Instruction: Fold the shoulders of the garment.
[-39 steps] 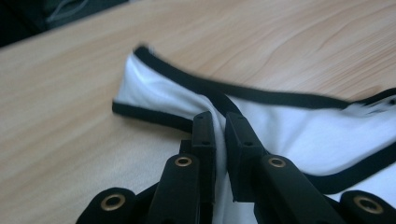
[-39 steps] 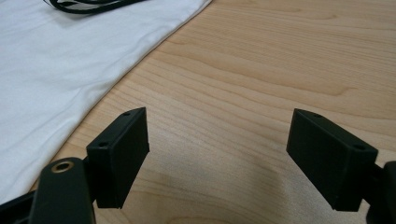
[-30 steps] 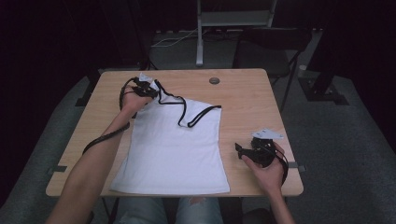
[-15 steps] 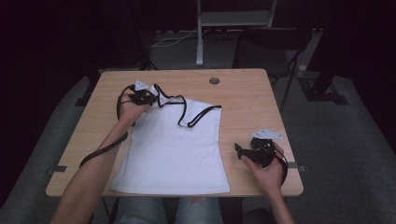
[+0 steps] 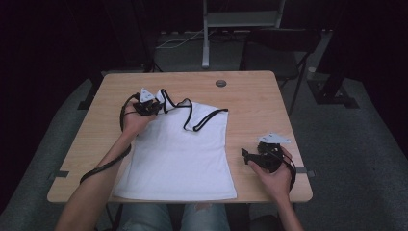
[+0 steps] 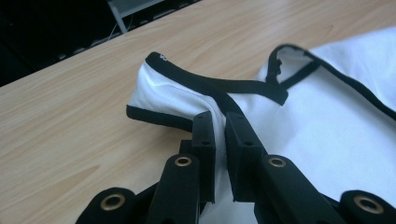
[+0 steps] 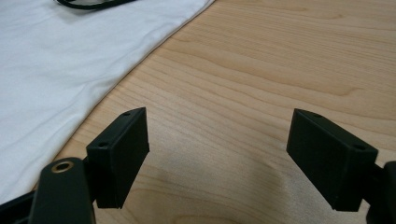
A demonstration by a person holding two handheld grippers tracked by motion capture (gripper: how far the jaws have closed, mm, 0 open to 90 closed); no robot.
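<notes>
Right now the left tongs (image 6: 219, 135) are clenched on the far-left shoulder strap of a white sleeveless fabric top with black trim (image 5: 180, 154); in the left gripper view the black-edged strap is pinched between the two jaws and bunches up just beyond them. In the high view these left tongs (image 5: 153, 107) sit at the top's far-left corner, with the cable (image 5: 103, 166) trailing back along the forearm.

Compared with a second ago, the left hand has carried that strap a little toward the right and nearer the person, so the strap now rides up in a small hump instead of lying out toward the far-left edge. I judge this to be the start of folding or straightening the shoulder end, with most of the work still ahead.

The right tongs (image 7: 217, 154) are released, their jaws wide apart over bare wood with nothing between them, just beside the top's right edge. In the high view the right tongs (image 5: 248, 155) rest near the right edge, where they were a second ago.

The top lies flat in the middle of the light wooden table (image 5: 250, 96), hem at the near edge, the other strap (image 5: 204, 120) looped to the far right. A small dark round disc (image 5: 221, 83) sits well apart at the far side.
</notes>
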